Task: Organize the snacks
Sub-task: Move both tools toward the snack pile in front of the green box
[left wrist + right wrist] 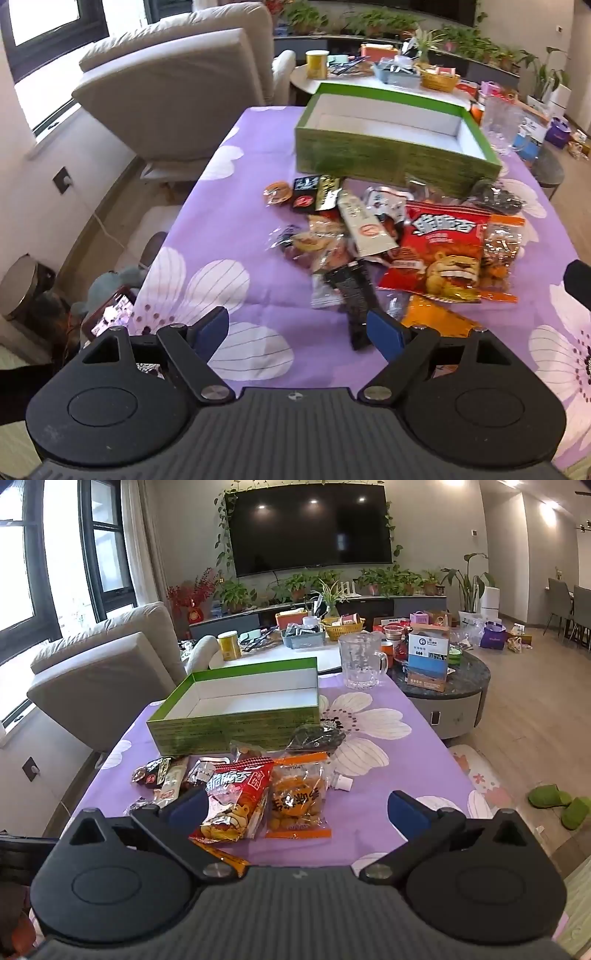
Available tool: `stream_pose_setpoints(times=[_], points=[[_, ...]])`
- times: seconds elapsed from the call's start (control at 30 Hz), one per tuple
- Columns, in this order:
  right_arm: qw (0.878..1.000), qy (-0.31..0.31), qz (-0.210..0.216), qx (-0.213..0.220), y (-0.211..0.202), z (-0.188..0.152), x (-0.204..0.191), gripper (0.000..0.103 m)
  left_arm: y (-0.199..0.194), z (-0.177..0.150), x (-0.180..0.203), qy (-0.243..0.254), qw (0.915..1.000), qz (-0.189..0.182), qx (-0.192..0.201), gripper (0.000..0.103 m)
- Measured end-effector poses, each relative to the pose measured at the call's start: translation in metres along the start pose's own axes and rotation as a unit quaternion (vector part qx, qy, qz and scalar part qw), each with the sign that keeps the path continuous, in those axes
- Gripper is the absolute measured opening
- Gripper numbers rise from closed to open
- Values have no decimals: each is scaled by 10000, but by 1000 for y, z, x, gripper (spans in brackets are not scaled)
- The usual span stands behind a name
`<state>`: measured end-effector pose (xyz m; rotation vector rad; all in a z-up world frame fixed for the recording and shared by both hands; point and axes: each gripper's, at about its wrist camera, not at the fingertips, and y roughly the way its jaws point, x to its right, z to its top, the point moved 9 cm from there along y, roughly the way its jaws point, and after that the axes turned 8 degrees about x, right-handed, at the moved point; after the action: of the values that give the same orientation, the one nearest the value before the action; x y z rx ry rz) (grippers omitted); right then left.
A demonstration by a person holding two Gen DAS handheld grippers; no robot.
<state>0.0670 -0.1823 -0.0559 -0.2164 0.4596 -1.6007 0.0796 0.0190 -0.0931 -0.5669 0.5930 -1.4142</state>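
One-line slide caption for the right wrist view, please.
Open right gripper over a purple flowered tablecloth, snack packets heaped before an empty green box.

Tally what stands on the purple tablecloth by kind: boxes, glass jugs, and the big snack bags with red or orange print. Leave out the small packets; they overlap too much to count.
Green box: 1
Glass jug: 1
Red chip bag: 1
Orange-edged bag of fried snacks: 1
Total: 4
All stand on the tablecloth; the box is empty inside.
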Motion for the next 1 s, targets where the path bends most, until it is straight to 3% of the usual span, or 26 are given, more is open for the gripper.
stream_pose_setpoints(times=[0.43, 1.0], points=[[9992, -292, 214, -184, 19, -6, -30, 78, 22, -1, -25, -242, 9992, 129, -283, 80], [9989, -299, 149, -315, 39, -8, -36, 78, 37, 0, -26, -211, 9994, 5, -274, 80]])
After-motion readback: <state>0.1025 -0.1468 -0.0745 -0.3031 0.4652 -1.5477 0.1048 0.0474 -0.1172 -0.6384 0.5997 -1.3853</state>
